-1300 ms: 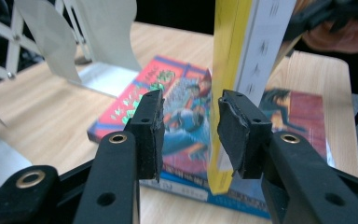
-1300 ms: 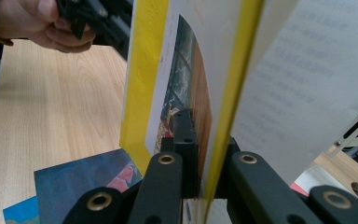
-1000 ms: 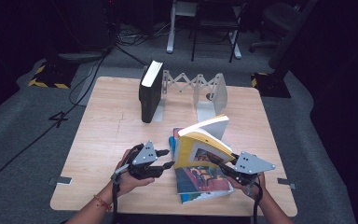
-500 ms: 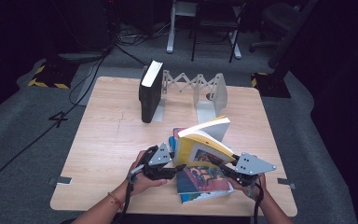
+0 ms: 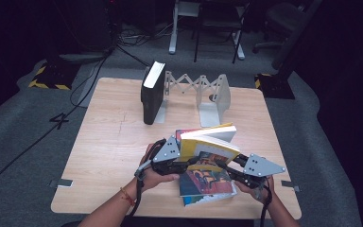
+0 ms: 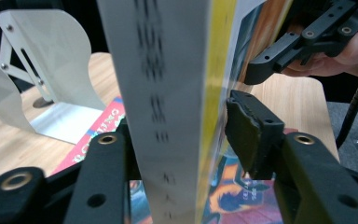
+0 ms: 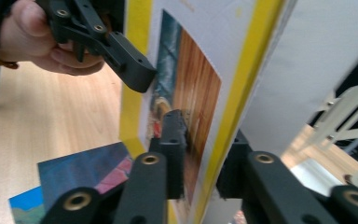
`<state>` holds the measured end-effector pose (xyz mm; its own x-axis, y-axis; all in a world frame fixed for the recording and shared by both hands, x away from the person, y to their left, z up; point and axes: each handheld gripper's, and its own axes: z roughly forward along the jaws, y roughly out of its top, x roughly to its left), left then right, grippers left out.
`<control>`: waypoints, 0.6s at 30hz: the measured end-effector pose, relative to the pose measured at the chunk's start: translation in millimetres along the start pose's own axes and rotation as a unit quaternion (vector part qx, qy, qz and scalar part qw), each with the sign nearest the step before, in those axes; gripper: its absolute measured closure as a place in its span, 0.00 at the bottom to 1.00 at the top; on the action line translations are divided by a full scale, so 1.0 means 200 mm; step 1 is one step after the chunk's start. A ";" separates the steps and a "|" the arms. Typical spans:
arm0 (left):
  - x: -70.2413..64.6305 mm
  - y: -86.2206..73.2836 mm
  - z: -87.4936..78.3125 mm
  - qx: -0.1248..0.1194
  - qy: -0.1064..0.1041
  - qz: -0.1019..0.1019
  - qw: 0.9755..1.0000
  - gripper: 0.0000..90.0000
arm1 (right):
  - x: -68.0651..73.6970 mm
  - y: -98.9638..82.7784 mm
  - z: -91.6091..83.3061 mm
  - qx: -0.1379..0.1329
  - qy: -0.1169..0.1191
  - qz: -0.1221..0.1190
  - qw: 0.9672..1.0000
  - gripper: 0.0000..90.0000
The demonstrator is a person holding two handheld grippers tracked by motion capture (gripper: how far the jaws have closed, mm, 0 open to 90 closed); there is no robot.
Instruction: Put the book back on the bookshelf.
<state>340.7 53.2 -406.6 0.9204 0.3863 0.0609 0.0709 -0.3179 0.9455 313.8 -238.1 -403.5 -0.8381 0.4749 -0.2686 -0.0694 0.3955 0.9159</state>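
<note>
A thick yellow-covered book (image 5: 208, 146) is held tilted above the table, pages up. My left gripper (image 5: 189, 163) is shut on its left edge; in the left gripper view both pads (image 6: 249, 126) press the yellow book (image 6: 168, 93) between them. My right gripper (image 5: 220, 165) is at the book's lower right corner. Its jaws have just been opening. In the right gripper view the yellow book (image 7: 186, 70) still stands between the jaws of my right gripper (image 7: 203, 135), with the pads close to either face. The left gripper (image 7: 130, 70) shows beyond on the cover.
A colourful book (image 5: 205, 187) lies flat under the raised one near the table's front edge (image 5: 170, 213). A black book (image 5: 151, 92) stands upright against a metal folding book rack (image 5: 203, 92) at the back. Bare wood (image 5: 113, 142) stretches to the left.
My left gripper has moved right and up from beside the books onto the yellow book's left edge. The right hand and the book have stayed in place.
</note>
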 end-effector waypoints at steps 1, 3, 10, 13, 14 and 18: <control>0.00 0.00 0.00 -0.001 0.000 0.003 1.000 0.61 | -0.01 0.00 -0.01 -0.001 -0.004 0.002 1.000 0.78; 0.00 0.01 0.00 -0.003 0.001 0.002 1.000 0.64 | -0.03 0.00 -0.02 -0.006 -0.010 0.007 1.000 0.73; 0.00 0.01 -0.01 -0.002 -0.004 0.006 1.000 0.79 | -0.07 -0.02 -0.03 0.006 -0.046 0.024 0.999 0.53; -0.01 0.02 -0.01 0.001 -0.007 0.014 1.000 0.82 | -0.07 -0.04 0.01 0.035 -0.059 0.022 0.997 0.45; -0.01 0.02 -0.01 0.003 -0.011 0.018 1.000 0.82 | -0.08 -0.05 0.02 0.040 -0.059 0.025 0.997 0.44; -0.01 0.02 -0.01 0.003 -0.012 0.017 1.000 0.83 | -0.09 -0.10 0.07 0.055 -0.048 0.046 0.996 0.41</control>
<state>337.6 52.7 -401.8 0.9314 0.3538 0.0859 0.0408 -0.3359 0.9410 337.2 -243.6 -421.5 -0.7825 0.5838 -0.2164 0.0700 0.4278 0.9011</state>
